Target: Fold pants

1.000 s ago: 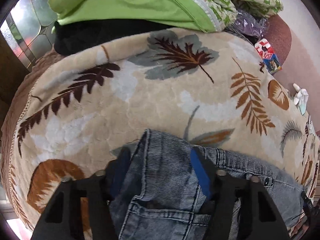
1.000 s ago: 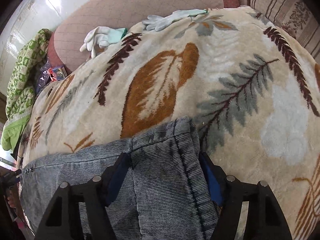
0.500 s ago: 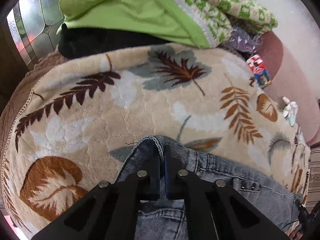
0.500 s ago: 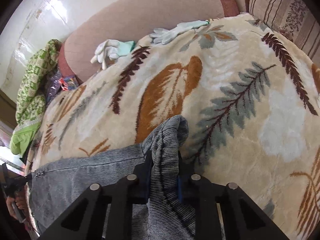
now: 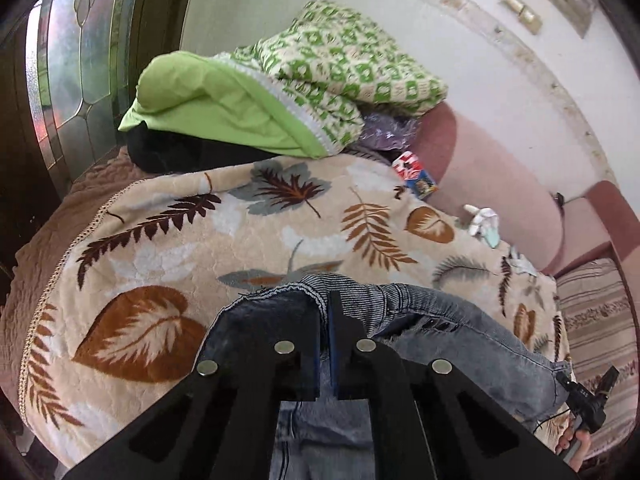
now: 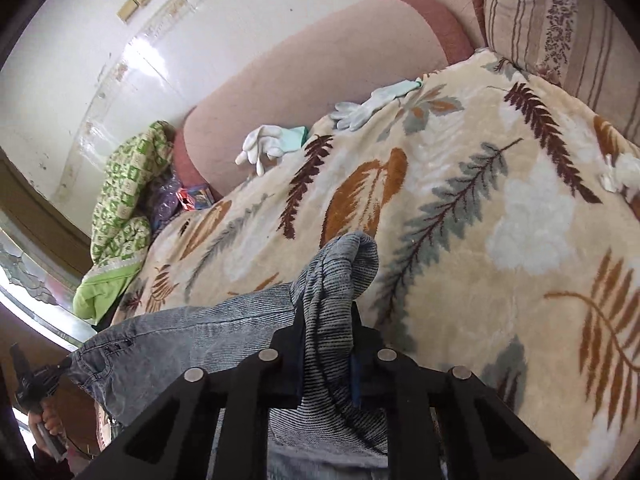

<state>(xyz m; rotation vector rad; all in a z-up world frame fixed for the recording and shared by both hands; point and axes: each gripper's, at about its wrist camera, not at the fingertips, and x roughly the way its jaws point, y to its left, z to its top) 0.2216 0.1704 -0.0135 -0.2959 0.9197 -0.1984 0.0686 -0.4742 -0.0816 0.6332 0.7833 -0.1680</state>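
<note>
Your left gripper [image 5: 325,312] and right gripper [image 6: 326,320] tilt upward — fingers of each clamped on the grey-blue striped denim pants [image 5: 460,332], bunched over the beige leaf-patterned blanket [image 5: 240,240].

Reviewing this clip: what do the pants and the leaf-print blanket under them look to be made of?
The pants look like washed grey-blue denim: fine ribbed weave, stitched seams, metal rivets near the waistband. The leaf-print blanket looks like plush fleece or mink-type pile, matte and fuzzy with soft creases; the exact fibre cannot be told. Both the left gripper and the right gripper are shut on the pants.
</note>
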